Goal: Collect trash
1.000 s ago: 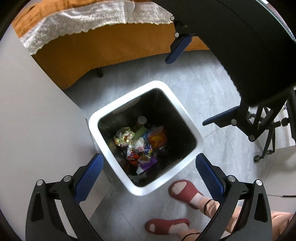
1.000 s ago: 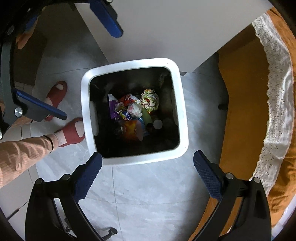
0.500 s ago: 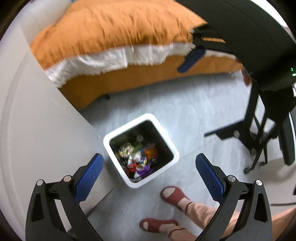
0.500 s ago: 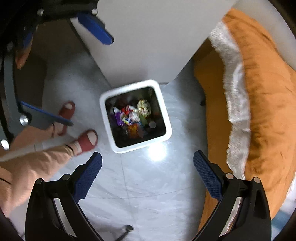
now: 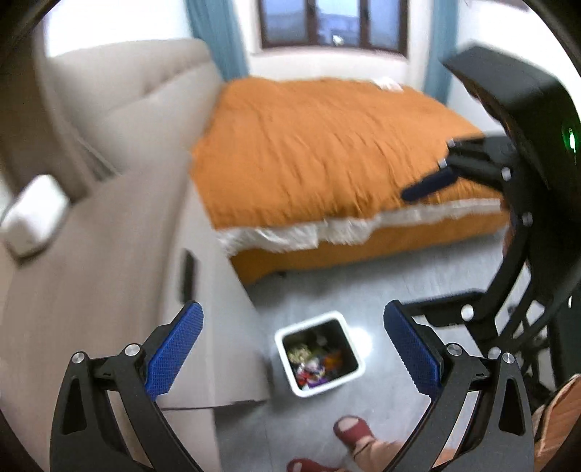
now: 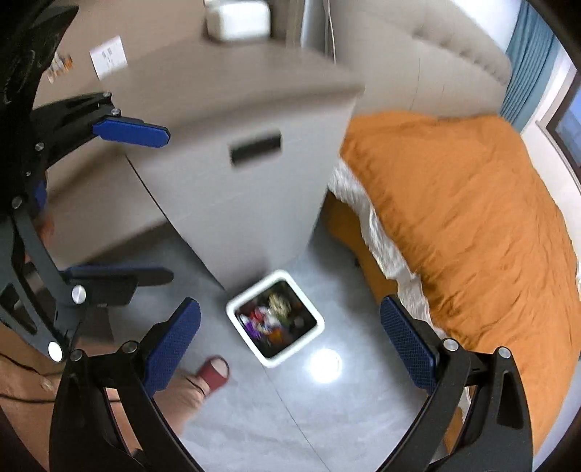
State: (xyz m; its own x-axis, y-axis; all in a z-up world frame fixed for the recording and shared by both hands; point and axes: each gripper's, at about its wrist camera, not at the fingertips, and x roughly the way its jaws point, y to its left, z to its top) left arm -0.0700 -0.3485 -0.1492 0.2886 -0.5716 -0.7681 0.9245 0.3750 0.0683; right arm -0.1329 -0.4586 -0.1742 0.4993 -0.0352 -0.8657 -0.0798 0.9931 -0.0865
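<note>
Colourful crumpled wrappers (image 5: 314, 365) heaped inside square white plastic bin (image 5: 354, 377) on grey floor beside orange bed (image 5: 326, 145); left tool (image 5: 292, 350) and right tool (image 6: 290, 337) both spread wide, empty

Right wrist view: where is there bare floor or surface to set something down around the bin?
Bare grey tile floor lies between the white square trash bin, the orange-covered bed and the red slipper. The pale cabinet top is mostly bare, with a white box at its back. The bin, filled with colourful wrappers, stands close against the cabinet.
</note>
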